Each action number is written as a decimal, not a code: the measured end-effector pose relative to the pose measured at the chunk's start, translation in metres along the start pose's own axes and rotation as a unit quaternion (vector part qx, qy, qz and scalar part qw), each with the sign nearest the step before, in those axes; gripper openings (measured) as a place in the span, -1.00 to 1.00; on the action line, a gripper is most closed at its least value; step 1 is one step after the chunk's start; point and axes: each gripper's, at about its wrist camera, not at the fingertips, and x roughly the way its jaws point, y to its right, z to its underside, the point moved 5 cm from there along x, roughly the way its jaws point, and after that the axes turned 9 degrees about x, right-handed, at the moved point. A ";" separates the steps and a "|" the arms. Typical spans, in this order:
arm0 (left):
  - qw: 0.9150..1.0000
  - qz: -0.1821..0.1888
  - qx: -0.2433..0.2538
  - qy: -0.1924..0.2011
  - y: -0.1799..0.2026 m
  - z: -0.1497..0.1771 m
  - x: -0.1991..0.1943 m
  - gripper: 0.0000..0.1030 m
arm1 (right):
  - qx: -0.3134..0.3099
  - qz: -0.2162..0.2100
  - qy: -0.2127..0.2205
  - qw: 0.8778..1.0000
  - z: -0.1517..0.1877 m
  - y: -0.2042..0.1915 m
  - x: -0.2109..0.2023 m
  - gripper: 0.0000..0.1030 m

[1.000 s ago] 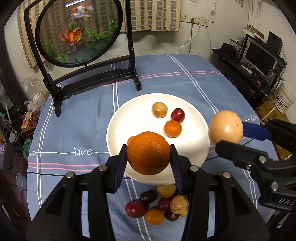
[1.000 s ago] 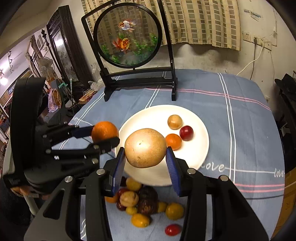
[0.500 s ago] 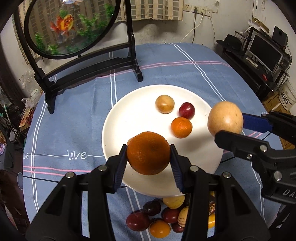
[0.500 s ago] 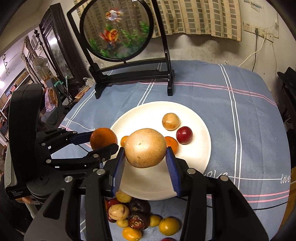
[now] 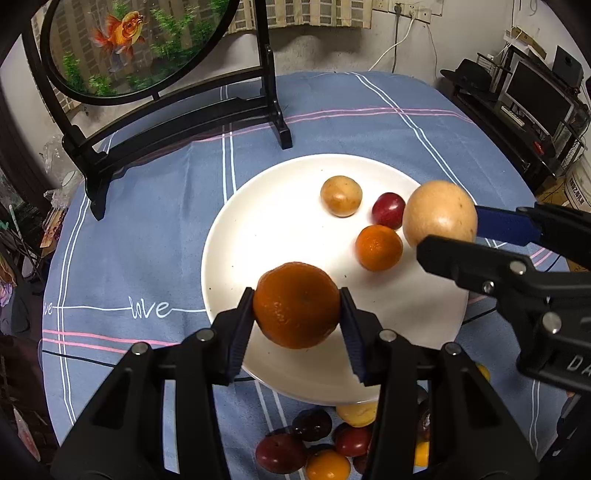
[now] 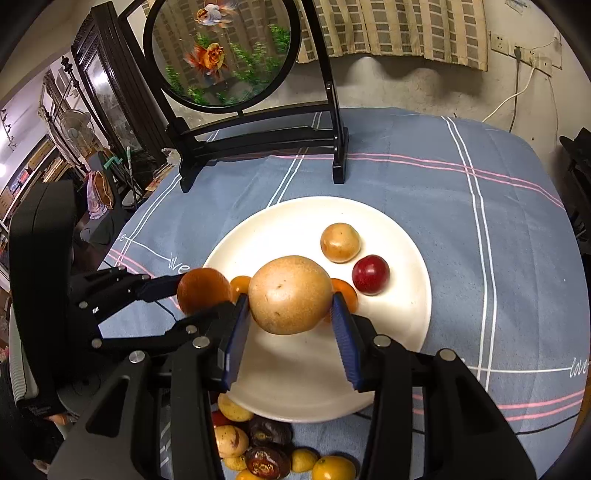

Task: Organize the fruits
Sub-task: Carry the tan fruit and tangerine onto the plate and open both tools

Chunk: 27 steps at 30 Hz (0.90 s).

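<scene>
Left wrist view: the left gripper (image 5: 296, 306) has its fingers clamped on a mandarin (image 5: 297, 304) above the near side of the white plate (image 5: 266, 221); lower it gently before releasing.

Right wrist view: the right gripper (image 6: 291, 312) has its fingers clamped on a tan pear (image 6: 290, 294) over the plate's middle; set it clear of the red plum (image 6: 370, 274).

Round table under a blue checked tablecloth (image 5: 147, 229), a goldfish screen on a black stand (image 6: 221, 55) at the back, checked curtain (image 6: 406, 29) on a rough wall, monitor (image 5: 535, 96) off right.
</scene>
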 end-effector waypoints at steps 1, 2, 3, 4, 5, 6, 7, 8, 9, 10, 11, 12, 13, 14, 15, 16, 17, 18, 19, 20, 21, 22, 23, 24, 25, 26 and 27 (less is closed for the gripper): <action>1.000 0.000 0.000 0.000 0.000 -0.001 0.000 -0.11 | 0.000 -0.001 -0.001 1.000 -0.001 0.000 0.001 -0.13; 1.000 0.000 -0.001 -0.001 -0.001 -0.001 0.001 -0.12 | 0.000 -0.001 -0.002 1.000 -0.001 0.000 0.002 -0.13; 1.000 -0.001 -0.002 -0.002 -0.001 -0.002 0.003 -0.12 | 0.000 0.000 -0.004 1.000 -0.001 0.000 0.004 -0.13; 1.000 -0.002 -0.002 -0.002 -0.001 -0.002 0.003 -0.11 | -0.001 0.001 -0.005 1.000 -0.002 0.000 0.006 -0.13; 1.000 -0.003 -0.002 -0.002 0.000 -0.002 0.004 -0.11 | 0.000 0.002 -0.006 1.000 -0.002 0.000 0.007 -0.13; 1.000 -0.003 -0.001 -0.003 0.001 -0.003 0.005 -0.11 | 0.000 0.003 -0.007 1.000 -0.003 0.001 0.009 -0.13; 1.000 -0.004 -0.001 -0.003 0.001 -0.003 0.005 -0.11 | 0.000 0.003 -0.008 1.000 -0.003 0.001 0.011 -0.13; 1.000 -0.004 0.002 -0.003 0.003 -0.003 0.005 -0.11 | 0.001 0.002 -0.009 1.000 -0.004 0.001 0.012 -0.13; 1.000 -0.006 0.005 -0.003 0.004 -0.004 0.006 -0.11 | 0.000 0.002 -0.010 1.000 -0.005 0.001 0.013 -0.13; 1.000 -0.008 0.007 -0.003 0.005 -0.004 0.006 -0.11 | 0.000 0.003 -0.009 1.000 -0.006 0.001 0.014 -0.13; 1.000 -0.008 0.008 -0.003 0.006 -0.005 0.007 -0.11 | 0.000 0.002 -0.009 1.000 -0.007 0.001 0.014 -0.13; 1.000 -0.005 0.010 -0.003 0.007 -0.005 0.008 -0.11 | 0.000 0.001 -0.009 1.000 -0.008 0.000 0.015 -0.13; 1.000 -0.005 0.011 -0.003 0.008 -0.005 0.008 -0.11 | -0.001 0.002 -0.008 1.000 -0.009 0.000 0.015 -0.13; 1.000 -0.005 0.012 -0.002 0.008 -0.006 0.008 -0.11 | -0.002 0.002 -0.008 1.000 -0.010 0.000 0.016 -0.13; 1.000 -0.003 0.014 -0.002 0.009 -0.006 0.009 -0.11 | -0.003 0.002 -0.009 1.000 -0.011 0.000 0.017 -0.13; 1.000 -0.002 0.014 -0.003 0.009 -0.006 0.011 -0.11 | -0.005 0.004 -0.009 1.000 -0.012 0.000 0.019 -0.13; 1.000 -0.002 0.015 -0.004 0.010 -0.006 0.012 -0.11 | -0.006 0.006 -0.009 1.000 -0.014 0.000 0.020 -0.13; 1.000 -0.001 0.015 -0.005 0.010 -0.006 0.013 -0.11 | -0.005 0.006 -0.010 1.000 -0.014 0.000 0.021 -0.13; 1.000 -0.001 0.014 -0.006 0.010 -0.006 0.015 -0.11 | -0.004 0.006 -0.010 1.000 -0.015 0.000 0.022 -0.13; 1.000 0.000 0.014 -0.006 0.010 -0.006 0.015 -0.11 | -0.004 0.005 -0.009 1.000 -0.016 0.000 0.023 -0.13; 1.000 0.000 0.014 -0.007 0.010 -0.006 0.017 -0.11 | -0.004 0.005 -0.009 1.000 -0.017 0.000 0.024 -0.13; 1.000 0.000 0.014 -0.008 0.010 -0.006 0.018 -0.11 | -0.004 0.004 -0.009 1.000 -0.017 0.000 0.024 -0.13; 1.000 0.000 0.014 -0.008 0.010 -0.007 0.018 -0.11 | -0.005 0.004 -0.010 1.000 -0.017 0.000 0.025 -0.13; 1.000 0.000 0.014 -0.008 0.009 -0.007 0.019 -0.11 | -0.006 0.004 -0.011 1.000 -0.018 -0.001 0.026 -0.13; 1.000 0.001 0.014 -0.008 0.009 -0.007 0.019 -0.11 | -0.006 0.004 -0.012 1.000 -0.018 -0.001 0.028 -0.13; 1.000 0.001 0.014 -0.008 0.009 -0.007 0.020 -0.11 | -0.006 0.004 -0.012 1.000 -0.019 -0.001 0.029 -0.13; 1.000 0.001 0.014 -0.008 0.008 -0.008 0.021 -0.11 | -0.006 0.003 -0.014 1.000 -0.020 -0.001 0.030 -0.13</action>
